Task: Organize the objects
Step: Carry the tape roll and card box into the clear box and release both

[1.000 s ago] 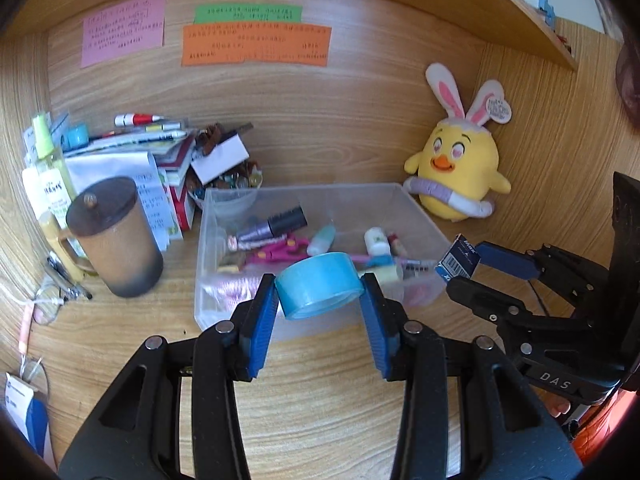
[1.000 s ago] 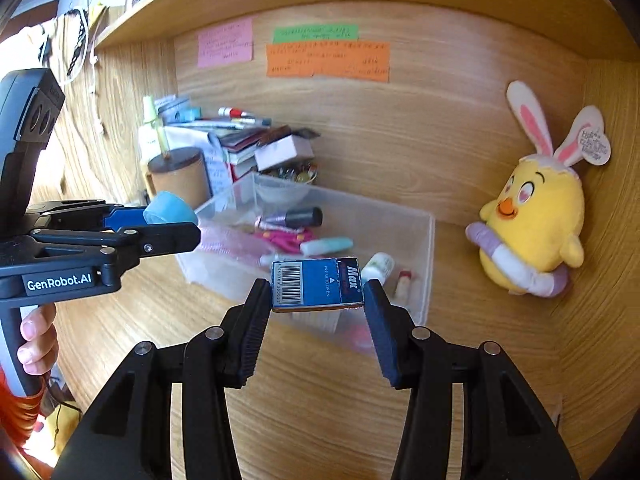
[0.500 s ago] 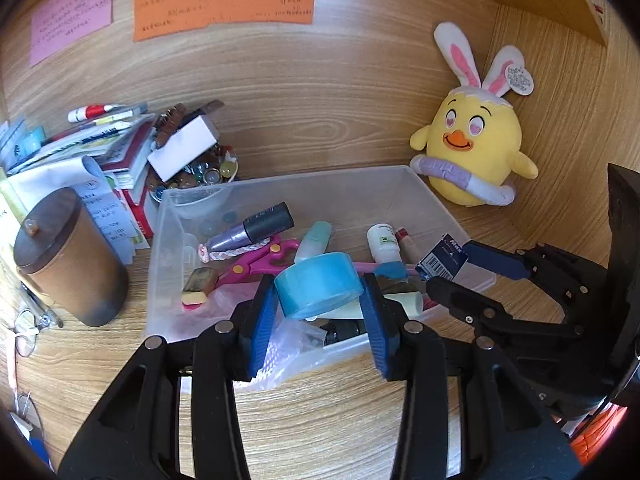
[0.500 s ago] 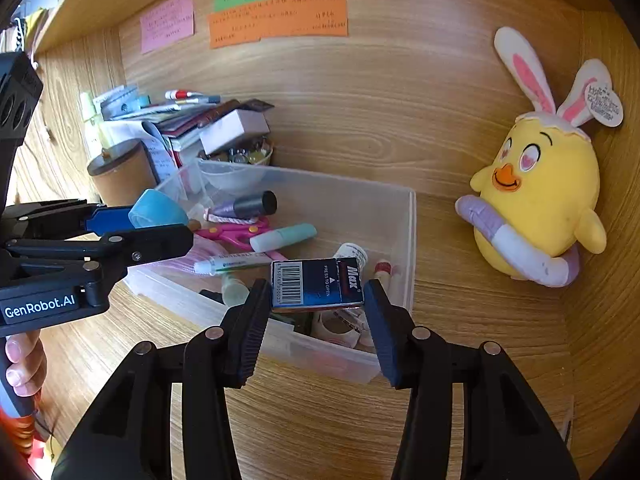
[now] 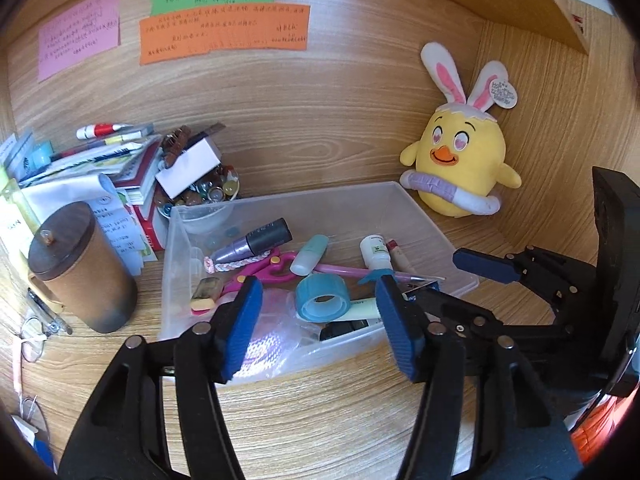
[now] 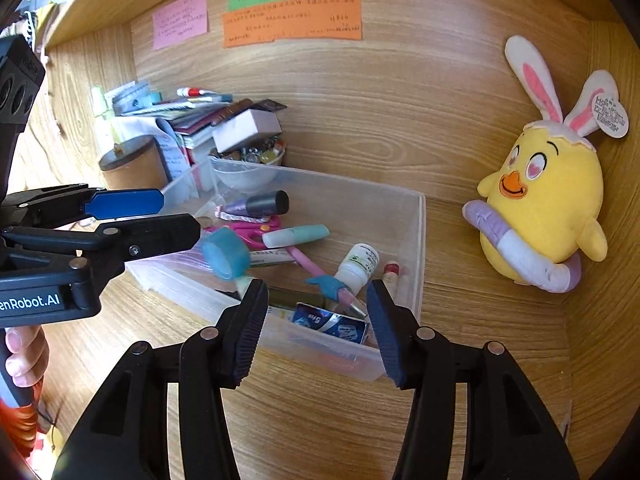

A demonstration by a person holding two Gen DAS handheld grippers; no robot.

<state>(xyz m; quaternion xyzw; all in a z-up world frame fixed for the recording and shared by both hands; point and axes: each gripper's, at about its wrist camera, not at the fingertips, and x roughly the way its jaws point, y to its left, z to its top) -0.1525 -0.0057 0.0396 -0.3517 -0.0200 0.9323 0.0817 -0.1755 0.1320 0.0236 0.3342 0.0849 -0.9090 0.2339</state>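
In bin | tape roll on edge, hole toward camera | both tools wide

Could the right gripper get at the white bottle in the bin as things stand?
Probably yes. The right gripper is open over the bin's near corner, and the white bottle lies just ahead, uncovered, though a pink pen lies alongside it.

We are seeing bright, even daylight coming from behind the jaws; fisheye distortion is bending the edges, dark vignette filling corners, focus staying sharp.
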